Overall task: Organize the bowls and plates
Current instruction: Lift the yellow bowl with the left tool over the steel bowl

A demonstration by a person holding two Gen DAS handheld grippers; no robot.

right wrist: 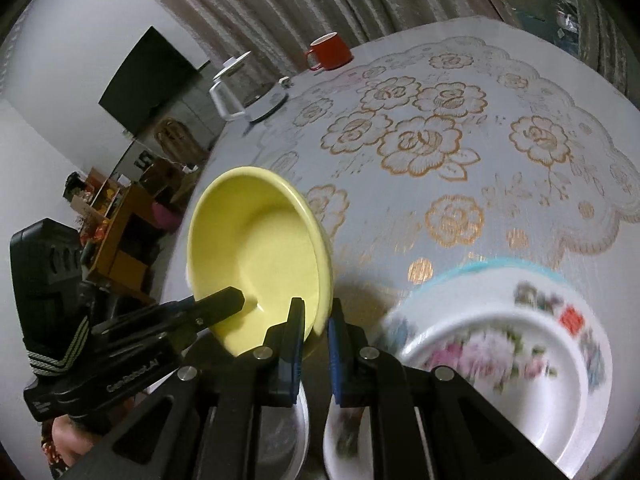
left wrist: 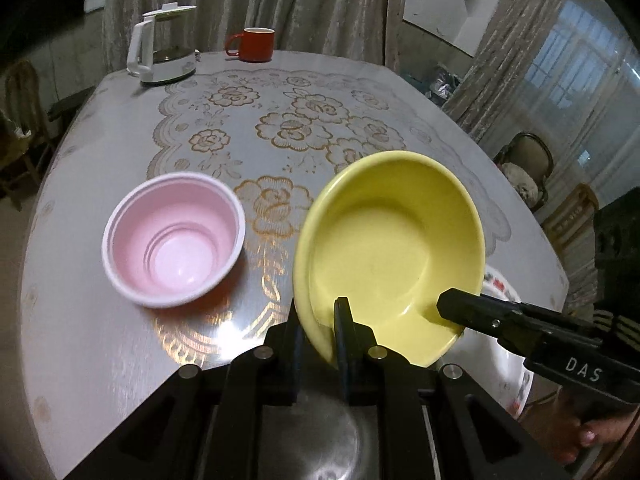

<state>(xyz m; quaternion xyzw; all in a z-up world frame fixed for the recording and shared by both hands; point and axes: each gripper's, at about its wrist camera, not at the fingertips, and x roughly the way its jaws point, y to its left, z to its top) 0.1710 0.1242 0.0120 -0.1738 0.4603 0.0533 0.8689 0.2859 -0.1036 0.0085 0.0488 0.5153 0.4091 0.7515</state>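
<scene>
Table (left wrist: 120,320) bears yellow bowl (left wrist: 392,240), floral plate (right wrist: 520,360) blurred.

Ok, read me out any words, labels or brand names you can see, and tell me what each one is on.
"DAS": white letters on the right claw body.
"Gen Robot.AI": white lettering on the left claw body, small, so the reading is unsure.
Red mark on the floral plate: too blurred to read.

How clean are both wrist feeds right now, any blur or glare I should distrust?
Left wrist: the pink ribbed plastic bowl is slightly smeared, glare streaks the glossy lace-patterned tablecloth. Right wrist: the white floral plate is heavily motion-blurred; the yellow ceramic bowl stays sharp. Both bend strongly at the edges.
</scene>
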